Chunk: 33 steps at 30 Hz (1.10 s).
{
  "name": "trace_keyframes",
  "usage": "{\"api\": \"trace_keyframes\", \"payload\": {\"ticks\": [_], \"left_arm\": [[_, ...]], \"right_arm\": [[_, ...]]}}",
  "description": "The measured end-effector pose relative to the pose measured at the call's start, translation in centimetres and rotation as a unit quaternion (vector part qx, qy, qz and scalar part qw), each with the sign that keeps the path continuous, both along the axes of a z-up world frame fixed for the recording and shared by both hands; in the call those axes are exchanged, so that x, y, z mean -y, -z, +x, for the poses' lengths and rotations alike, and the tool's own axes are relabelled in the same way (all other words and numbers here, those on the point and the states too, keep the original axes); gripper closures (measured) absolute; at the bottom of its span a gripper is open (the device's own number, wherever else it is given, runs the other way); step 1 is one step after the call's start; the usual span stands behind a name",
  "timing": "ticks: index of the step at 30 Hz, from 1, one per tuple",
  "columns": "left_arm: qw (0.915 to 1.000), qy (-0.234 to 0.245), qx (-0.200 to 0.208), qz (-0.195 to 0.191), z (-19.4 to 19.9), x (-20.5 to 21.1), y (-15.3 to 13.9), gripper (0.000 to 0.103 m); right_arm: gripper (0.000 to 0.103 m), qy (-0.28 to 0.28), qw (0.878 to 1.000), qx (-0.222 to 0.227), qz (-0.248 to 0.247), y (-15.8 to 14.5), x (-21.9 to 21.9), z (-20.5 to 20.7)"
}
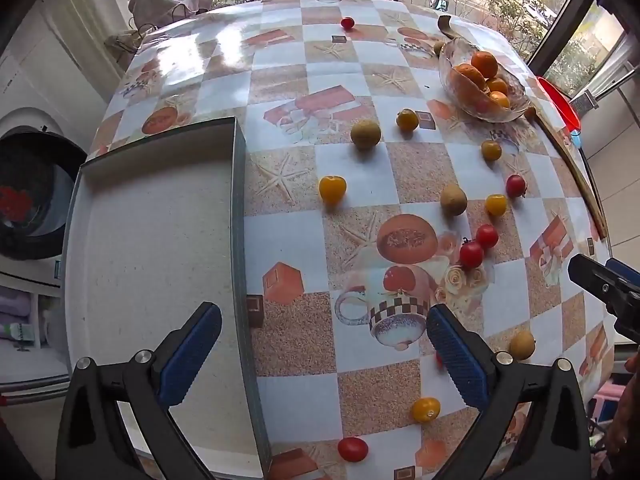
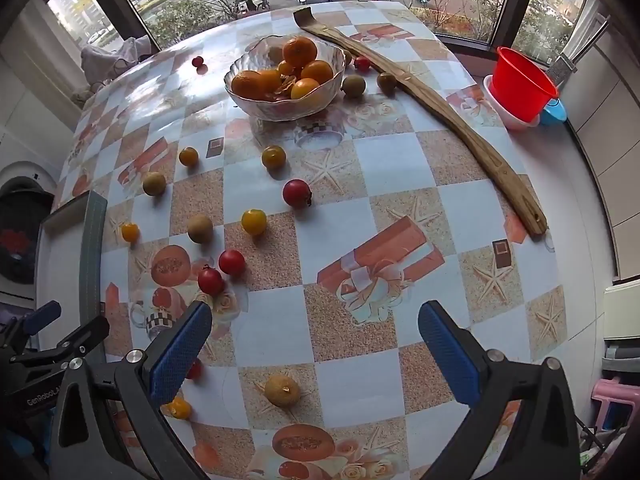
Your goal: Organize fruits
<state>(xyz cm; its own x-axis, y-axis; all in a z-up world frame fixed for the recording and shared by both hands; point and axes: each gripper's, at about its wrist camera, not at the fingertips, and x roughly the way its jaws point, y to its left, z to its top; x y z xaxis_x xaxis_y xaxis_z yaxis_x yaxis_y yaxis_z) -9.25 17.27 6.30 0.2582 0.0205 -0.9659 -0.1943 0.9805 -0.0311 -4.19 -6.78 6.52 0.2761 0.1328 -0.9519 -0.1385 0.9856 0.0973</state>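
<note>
Both claws gape wide and empty: the left claw (image 1: 324, 348) over the counter (image 1: 280, 80) beside the white tray (image 1: 152, 240), the right claw (image 2: 316, 344) nearer right. Tomatoes (image 2: 297, 193) lie scattered mid-counter; oranges (image 2: 300, 51) fill the far glass bowl (image 2: 280, 110).

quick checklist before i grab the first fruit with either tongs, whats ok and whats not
1. Left tongs open with nothing between them: ok.
2. Right tongs open with nothing between them: ok.
3. Shallow box at the left has free room inside: ok.
4. Nearest target for the right tongs, the tan round fruit, lies alone on the table with room around it: ok.
5. Two red tomatoes sit close together, so picking one alone is awkward: not ok.
6. Whether small fruit belongs in the box or in the glass bowl of oranges: cannot tell.
</note>
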Motion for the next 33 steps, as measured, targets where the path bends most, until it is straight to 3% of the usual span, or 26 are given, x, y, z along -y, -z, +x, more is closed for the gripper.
{"api": "trace_keyframes", "payload": {"ticks": [33], "left_arm": [[0.9997, -0.017, -0.010, 0.014, 1.7, 0.9, 0.7, 0.000]], "right_arm": [[0.000, -0.013, 1.000, -0.012, -0.010, 1.0, -0.1, 2.1]]}}
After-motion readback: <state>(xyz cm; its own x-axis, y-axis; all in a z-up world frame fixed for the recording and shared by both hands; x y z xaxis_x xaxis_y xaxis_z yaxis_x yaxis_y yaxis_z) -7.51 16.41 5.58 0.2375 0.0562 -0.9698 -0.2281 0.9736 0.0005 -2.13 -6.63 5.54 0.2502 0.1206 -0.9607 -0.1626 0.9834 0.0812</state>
